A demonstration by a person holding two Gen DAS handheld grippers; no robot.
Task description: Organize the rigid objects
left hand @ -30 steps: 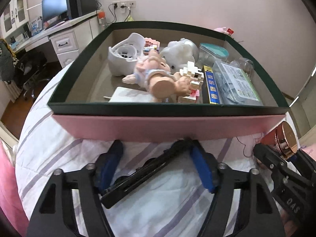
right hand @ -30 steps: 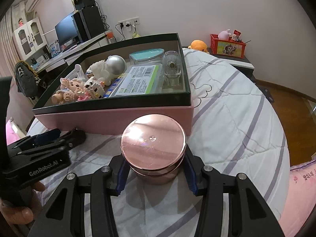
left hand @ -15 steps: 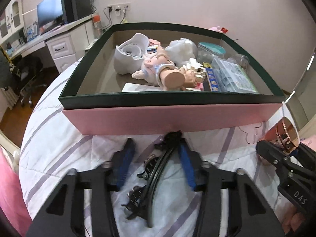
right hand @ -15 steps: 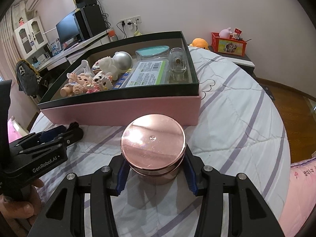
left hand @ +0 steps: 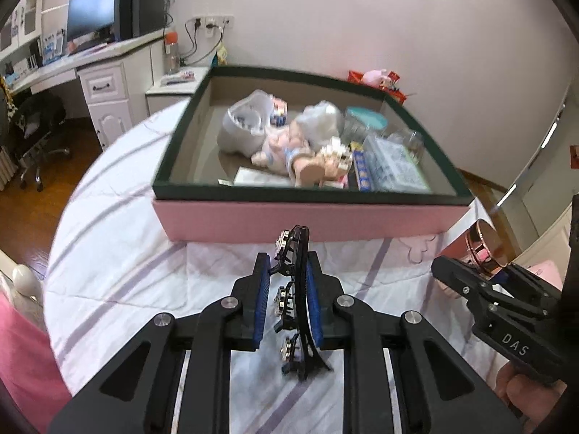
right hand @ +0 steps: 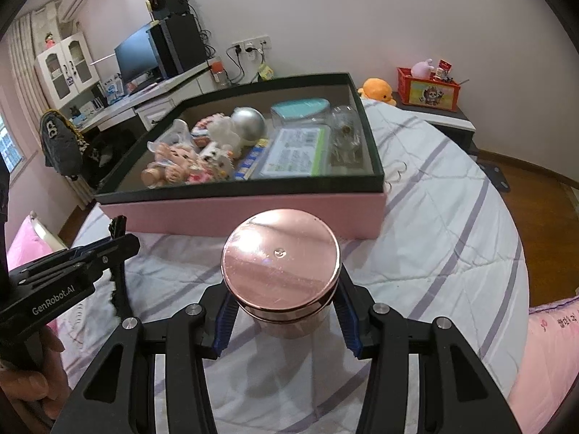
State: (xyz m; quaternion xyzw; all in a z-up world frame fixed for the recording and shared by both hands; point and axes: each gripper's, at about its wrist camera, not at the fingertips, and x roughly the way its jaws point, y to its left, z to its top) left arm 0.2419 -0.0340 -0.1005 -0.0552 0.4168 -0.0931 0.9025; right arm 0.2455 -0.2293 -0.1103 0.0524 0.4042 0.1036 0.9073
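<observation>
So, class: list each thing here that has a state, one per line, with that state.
left gripper: shut on the hair clip
hair clip: gripped, on edge
right gripper: shut on the rose-gold jar
rose-gold jar: lidded, upright, held
pink box: open, holding toys

The toys and packets heaped in the pink box with the dark green rim [left hand: 311, 217] are blurring together in the left wrist view, so the small printing on the flat clear case [left hand: 392, 168] is too soft to read. The rose-gold round tin [right hand: 281, 267] is hiding its own lower body behind its lid, and the black jewelled hair clip [right hand: 117, 264] is showing only partly, perhaps half, behind the left gripper [right hand: 108, 249].
</observation>
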